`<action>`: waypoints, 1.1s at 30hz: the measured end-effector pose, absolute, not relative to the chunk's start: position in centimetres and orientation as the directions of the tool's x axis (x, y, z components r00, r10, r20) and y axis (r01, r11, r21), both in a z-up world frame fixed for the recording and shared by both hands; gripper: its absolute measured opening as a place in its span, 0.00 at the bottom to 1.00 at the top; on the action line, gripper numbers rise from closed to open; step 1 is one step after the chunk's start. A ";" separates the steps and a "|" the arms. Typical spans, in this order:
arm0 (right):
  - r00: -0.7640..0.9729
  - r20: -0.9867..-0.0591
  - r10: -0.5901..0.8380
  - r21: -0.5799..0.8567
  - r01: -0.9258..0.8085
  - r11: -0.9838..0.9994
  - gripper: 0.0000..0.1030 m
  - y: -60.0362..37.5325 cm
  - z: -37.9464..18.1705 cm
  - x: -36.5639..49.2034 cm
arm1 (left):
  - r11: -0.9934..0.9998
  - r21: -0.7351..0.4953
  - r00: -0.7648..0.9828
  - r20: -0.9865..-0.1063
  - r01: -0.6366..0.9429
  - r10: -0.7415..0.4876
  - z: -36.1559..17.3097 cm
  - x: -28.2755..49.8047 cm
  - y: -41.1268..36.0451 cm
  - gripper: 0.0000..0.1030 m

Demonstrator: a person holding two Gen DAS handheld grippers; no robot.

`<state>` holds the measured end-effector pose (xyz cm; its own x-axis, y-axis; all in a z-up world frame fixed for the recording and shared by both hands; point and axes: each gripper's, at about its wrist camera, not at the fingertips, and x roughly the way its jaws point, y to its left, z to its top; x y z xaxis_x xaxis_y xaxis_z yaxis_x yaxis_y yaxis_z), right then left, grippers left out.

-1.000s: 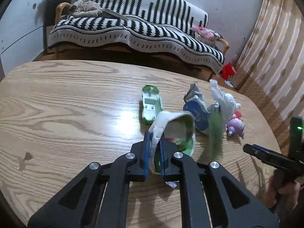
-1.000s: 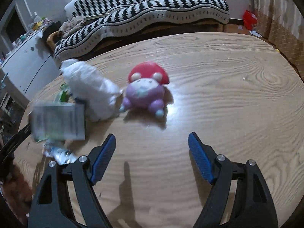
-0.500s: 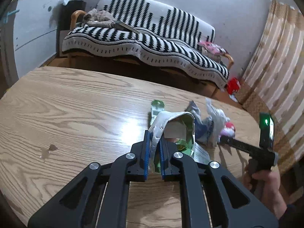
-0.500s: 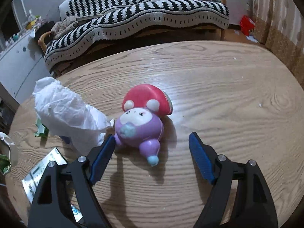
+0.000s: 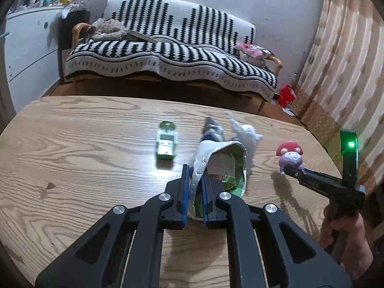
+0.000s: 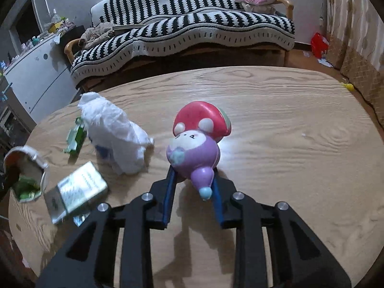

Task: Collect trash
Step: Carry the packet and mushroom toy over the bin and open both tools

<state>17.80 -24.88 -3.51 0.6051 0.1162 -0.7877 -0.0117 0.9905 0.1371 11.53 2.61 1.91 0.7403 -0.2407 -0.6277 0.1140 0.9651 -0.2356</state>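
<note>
Right wrist view: right gripper (image 6: 192, 180) fingers just closed on one mushroom-cap toy (image 6: 195, 144), on bench (image 6: 288, 144). Left gripper (image 5: 194, 192) clamps one paper cup (image 5: 223, 165) holding wrappers. Bench trash: one crumpled tissue (image 6: 112, 132), one green packet (image 5: 166, 144), one small carton (image 6: 76, 189).

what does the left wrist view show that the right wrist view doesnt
Only the left wrist view: the left gripper clamped on the paper cup's rim, and the person's hand holding the right tool. Only the right wrist view: the flat printed box, and the right gripper, jaws just closed, around the mushroom toy. Both show the toy, cup, crumpled white bag, green packet and table.
</note>
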 end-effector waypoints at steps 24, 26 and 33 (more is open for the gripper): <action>0.564 -0.789 -0.243 0.071 0.477 0.876 0.27 -53.1 -2.1 -13.2 | 0.682 -0.195 0.416 -0.665 0.704 -0.620 1.2 -1.6 -31.7 0.08; 0.528 -0.807 -0.263 0.083 0.543 0.836 0.27 -55.9 -3.2 -16.4 | 0.620 -0.201 0.352 -0.674 0.758 -0.649 0.3 -3.8 -35.1 0.08; 0.418 -0.862 -0.286 0.131 0.729 0.672 0.27 -63.3 -6.6 -26.4 | 0.447 -0.216 0.154 -0.738 0.868 -0.657 -4.8 -9.8 -45.0 0.08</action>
<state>-26.35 -63.26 -6.61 0.4183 -0.2857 -0.8622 0.7287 0.6722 0.1308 -9.84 -44.99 -4.84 0.1544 -0.6568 -0.7381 0.8678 0.4472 -0.2164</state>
